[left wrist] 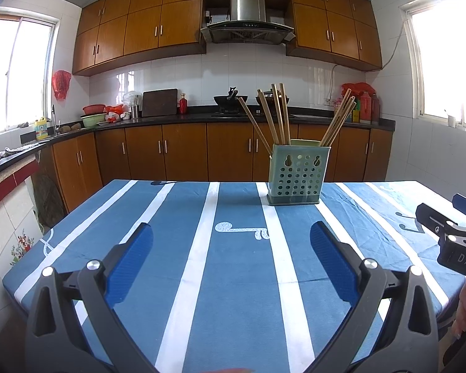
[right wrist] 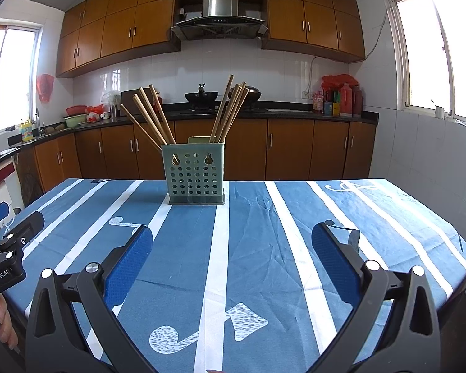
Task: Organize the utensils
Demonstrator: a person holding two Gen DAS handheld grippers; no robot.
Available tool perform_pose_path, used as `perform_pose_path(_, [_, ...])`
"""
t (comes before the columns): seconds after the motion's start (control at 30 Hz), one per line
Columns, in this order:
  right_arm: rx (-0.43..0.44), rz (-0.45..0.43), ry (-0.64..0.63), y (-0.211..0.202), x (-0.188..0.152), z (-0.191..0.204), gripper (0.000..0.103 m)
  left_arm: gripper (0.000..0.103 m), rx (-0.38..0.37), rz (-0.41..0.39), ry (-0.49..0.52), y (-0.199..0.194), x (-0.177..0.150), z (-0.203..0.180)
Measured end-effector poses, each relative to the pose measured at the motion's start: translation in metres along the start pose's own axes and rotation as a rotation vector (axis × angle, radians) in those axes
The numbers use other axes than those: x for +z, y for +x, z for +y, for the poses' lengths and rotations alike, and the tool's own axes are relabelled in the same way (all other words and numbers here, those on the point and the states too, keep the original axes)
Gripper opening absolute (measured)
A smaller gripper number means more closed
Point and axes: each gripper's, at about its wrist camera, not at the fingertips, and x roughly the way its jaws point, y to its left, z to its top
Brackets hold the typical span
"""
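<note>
Both grippers are spread wide and have nothing in them: the left gripper hangs over bare striped tablecloth, and the right gripper does the same a bit further over. Neither touches anything. The chopsticks are already standing in the green perforated holder at the far end of the table, well apart from both grippers, split into two bunches that lean outward. My guess is they're light, stiff and a bit slick, so they'd roll or twist if pinched near the tip. I'd grab one mid-shaft, above the holder's rim. The holder looks like light plastic and could tip if bumped.
</note>
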Motion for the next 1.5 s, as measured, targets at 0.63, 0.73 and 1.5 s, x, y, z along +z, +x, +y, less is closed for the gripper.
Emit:
perform_pose_path(0.63, [-0.001,0.005,0.005,0.0007,-0.0021,0.0005,0.101,0.099,-0.002,0.002,-0.003,0.0014,0.0005,-0.0009])
perform_pose_path(0.73, [-0.001,0.005,0.005,0.0005,-0.0018,0.0005,0.101,0.099,-0.002,0.002,-0.002,0.0015,0.0004,-0.0014])
perform_pose_path(1.5, [-0.003,0.009,0.009,-0.0005,-0.0034,0.0026,0.101,0.099,-0.002,0.004,-0.003,0.0014,-0.0009,-0.0020])
